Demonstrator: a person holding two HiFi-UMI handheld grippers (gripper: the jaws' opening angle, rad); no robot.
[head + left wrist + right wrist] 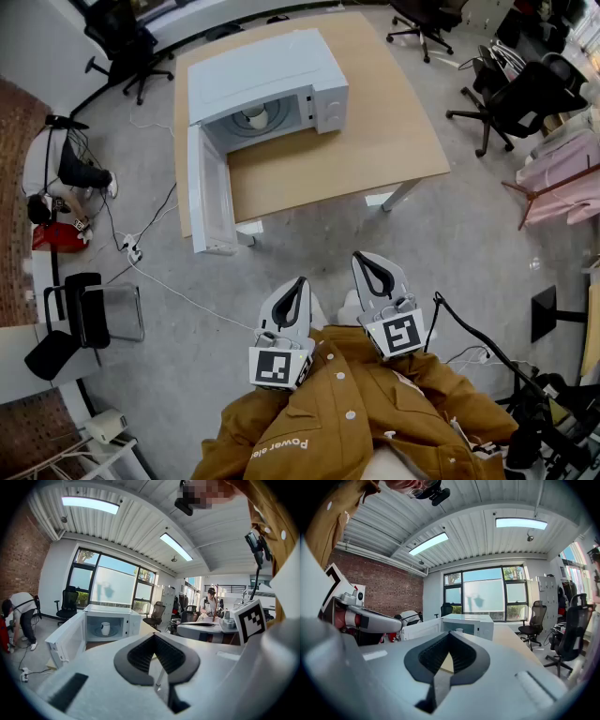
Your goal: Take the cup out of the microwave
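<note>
A white microwave [267,80] stands on a wooden table [394,141], its door [208,192] swung wide open to the left. Inside, on the turntable, sits a white cup [254,116]. The left gripper view shows the cup [106,628] upright in the open cavity, far ahead; in the right gripper view the microwave [468,621] is distant and only the cup's rim [459,630] shows. Both grippers are held low near the person's brown jacket, well short of the table. My left gripper [301,280] [154,636] and right gripper [360,256] [450,633] are shut and hold nothing.
A person [56,169] crouches on the floor at the left near cables and a power strip [133,249]. A black chair [80,319] stands at the lower left, and office chairs [516,94] at the right. Grey floor lies between me and the table.
</note>
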